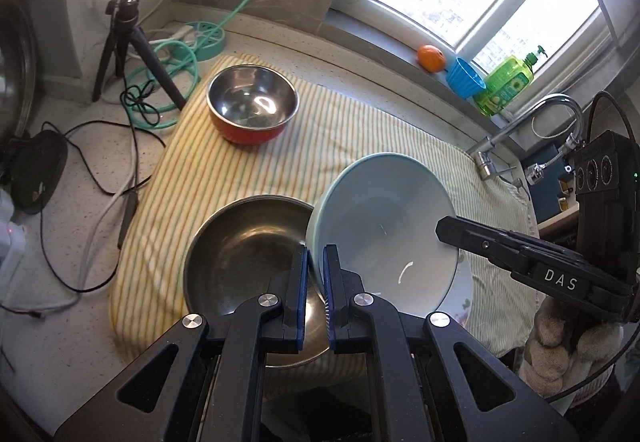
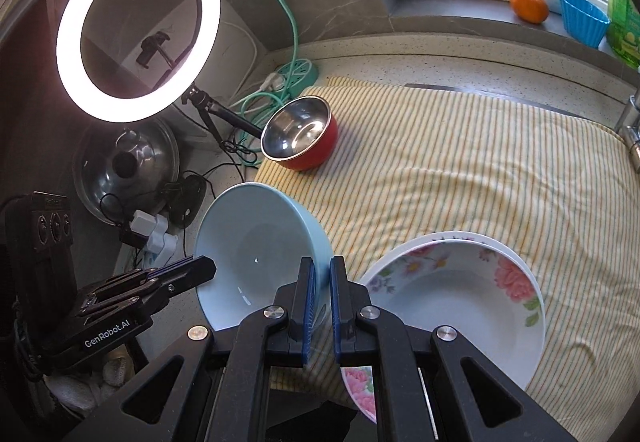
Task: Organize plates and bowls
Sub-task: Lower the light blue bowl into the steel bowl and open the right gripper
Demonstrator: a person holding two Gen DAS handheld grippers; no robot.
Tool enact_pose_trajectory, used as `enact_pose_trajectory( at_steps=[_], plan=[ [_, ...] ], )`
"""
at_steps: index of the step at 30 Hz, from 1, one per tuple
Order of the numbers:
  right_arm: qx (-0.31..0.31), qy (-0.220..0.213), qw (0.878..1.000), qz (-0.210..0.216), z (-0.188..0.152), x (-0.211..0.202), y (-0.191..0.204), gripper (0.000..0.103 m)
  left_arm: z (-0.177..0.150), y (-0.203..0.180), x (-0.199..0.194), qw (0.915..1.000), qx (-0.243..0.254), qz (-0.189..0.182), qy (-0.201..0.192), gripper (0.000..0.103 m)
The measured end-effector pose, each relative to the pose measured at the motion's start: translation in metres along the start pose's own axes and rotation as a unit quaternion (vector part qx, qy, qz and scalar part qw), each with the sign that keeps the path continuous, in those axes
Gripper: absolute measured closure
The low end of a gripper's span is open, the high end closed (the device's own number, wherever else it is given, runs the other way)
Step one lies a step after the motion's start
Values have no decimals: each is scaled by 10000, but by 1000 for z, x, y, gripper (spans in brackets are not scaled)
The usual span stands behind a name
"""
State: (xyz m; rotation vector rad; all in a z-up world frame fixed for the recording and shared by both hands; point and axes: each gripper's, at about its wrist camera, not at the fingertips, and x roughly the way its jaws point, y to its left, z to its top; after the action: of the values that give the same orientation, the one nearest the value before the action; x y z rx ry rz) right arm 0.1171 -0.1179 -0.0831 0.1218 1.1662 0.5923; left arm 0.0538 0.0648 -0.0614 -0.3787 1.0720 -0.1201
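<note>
A pale blue bowl (image 1: 384,226) is held tilted above the striped cloth, gripped on opposite rims. My left gripper (image 1: 316,266) is shut on its left rim. My right gripper (image 2: 322,278) is shut on its right rim; the bowl (image 2: 256,254) shows to the left in the right wrist view. A large steel bowl (image 1: 244,254) sits on the cloth just left of the blue bowl. A red bowl with a steel inside (image 1: 252,106) stands at the far side. Two stacked floral plates (image 2: 456,294) lie on the cloth to the right of my right gripper.
A yellow striped cloth (image 1: 360,130) covers the counter. A ring light on a tripod (image 2: 136,30), green cable and power strip (image 1: 208,38) stand at the back left. A faucet (image 1: 532,126), an orange (image 1: 432,58), a blue cup (image 1: 464,78) and a soap bottle (image 1: 508,82) are at the right.
</note>
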Motion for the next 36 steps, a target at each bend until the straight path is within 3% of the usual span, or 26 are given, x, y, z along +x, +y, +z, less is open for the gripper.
enact_pose_trajectory(
  at_steps=[15, 36],
  plan=[
    [-373, 530, 9979, -8, 1, 52, 29, 96, -15, 40, 5, 9986, -372, 325, 204, 97],
    [-427, 846, 9953, -199, -9, 81, 27, 96, -22, 47, 24, 9971, -313, 564, 402, 97]
  ],
)
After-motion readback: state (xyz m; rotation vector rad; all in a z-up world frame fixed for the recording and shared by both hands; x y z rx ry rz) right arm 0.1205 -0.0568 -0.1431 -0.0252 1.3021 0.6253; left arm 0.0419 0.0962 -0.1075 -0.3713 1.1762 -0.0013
